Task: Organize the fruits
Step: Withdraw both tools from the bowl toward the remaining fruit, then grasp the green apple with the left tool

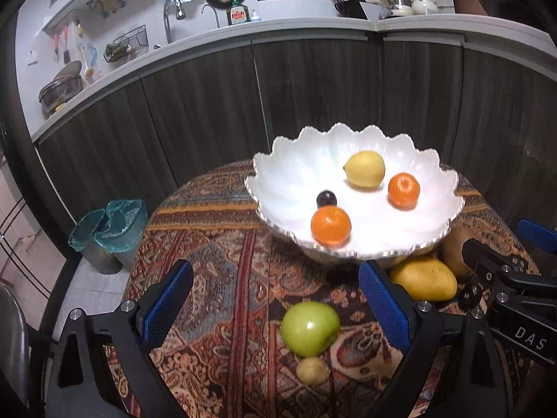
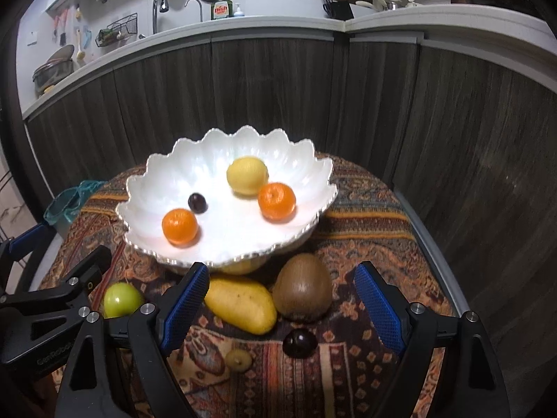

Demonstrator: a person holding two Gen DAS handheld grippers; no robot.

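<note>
A white scalloped bowl (image 1: 278, 188) (image 2: 146, 188) on the patterned table holds a lemon (image 1: 365, 169), two oranges (image 1: 330, 225) (image 1: 403, 190) and a dark plum (image 1: 326, 198). In front of it lie a green apple (image 1: 310, 327) (image 2: 122, 299), a small yellowish fruit (image 1: 312, 370) (image 2: 238, 359), a mango (image 1: 424, 278) (image 2: 240, 304), a kiwi (image 2: 302, 287) and a dark plum (image 2: 299, 343). My left gripper (image 1: 275, 303) is open, with the apple between its fingers. My right gripper (image 2: 282, 299) is open around the mango and kiwi.
The round table carries a patterned cloth (image 1: 216, 257). Two bins with teal liners (image 1: 111, 233) stand on the floor to the left. Dark cabinets (image 1: 313, 87) and a kitchen counter with a sink lie behind.
</note>
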